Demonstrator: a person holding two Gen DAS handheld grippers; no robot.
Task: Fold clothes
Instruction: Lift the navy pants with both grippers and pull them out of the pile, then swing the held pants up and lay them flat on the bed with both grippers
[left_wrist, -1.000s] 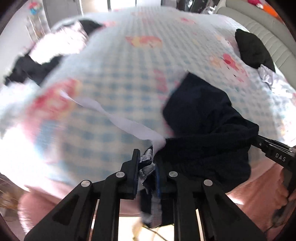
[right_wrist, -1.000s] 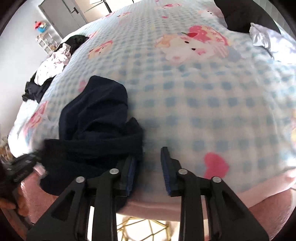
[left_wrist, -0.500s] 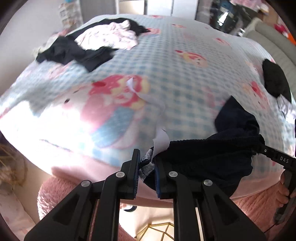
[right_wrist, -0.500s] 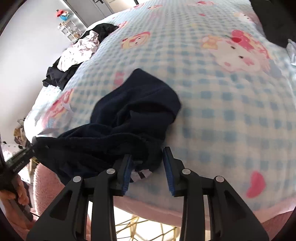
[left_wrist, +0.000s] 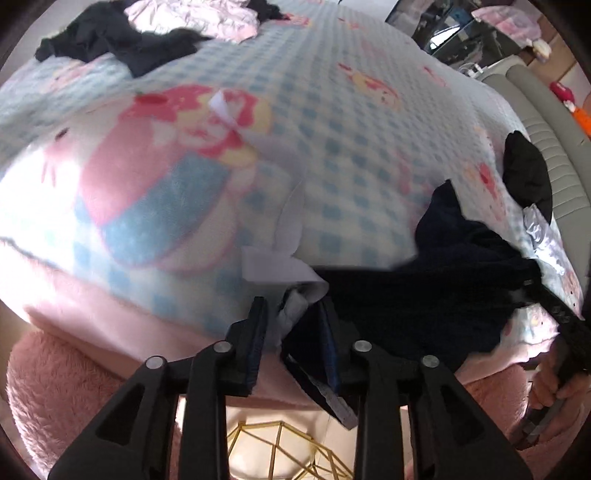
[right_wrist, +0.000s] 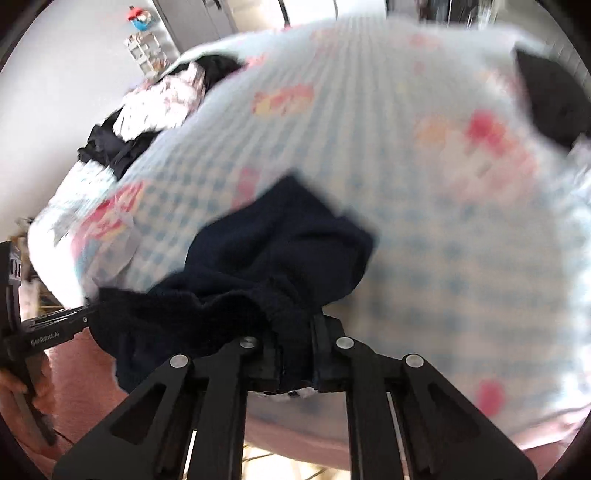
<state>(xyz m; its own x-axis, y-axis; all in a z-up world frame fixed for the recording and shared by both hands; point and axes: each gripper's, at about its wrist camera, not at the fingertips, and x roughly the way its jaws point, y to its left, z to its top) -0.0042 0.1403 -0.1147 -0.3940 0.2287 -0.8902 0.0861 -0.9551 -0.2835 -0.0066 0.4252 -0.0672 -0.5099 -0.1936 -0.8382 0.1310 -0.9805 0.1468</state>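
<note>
A: Where is the dark navy garment (right_wrist: 280, 258) right now?

B: At the near edge of the bed, on the blue-checked cartoon blanket (left_wrist: 332, 110). Its ribbed waistband is stretched between the two grippers, and the rest trails back onto the blanket.

A: What are the right gripper (right_wrist: 295, 354) fingers doing?

B: Pressed together on the bunched waistband; the cloth fills the narrow gap between them.

A: And the left gripper (left_wrist: 293, 339)?

B: Its fingers are pinched on the other end of the waistband, with a white care label (left_wrist: 291, 317) and a loose white strip (left_wrist: 277, 266) poking out just above them. A narrow gap stays between the fingers, packed with fabric.

A: Anything else on the bed?

B: A heap of black and pink-white clothes (left_wrist: 155, 33) lies at the far corner, well apart from the navy piece. A separate black item (left_wrist: 528, 173) sits by the padded headboard (left_wrist: 554, 147), with something crinkly and silver (left_wrist: 543, 236) just beside it.
</note>
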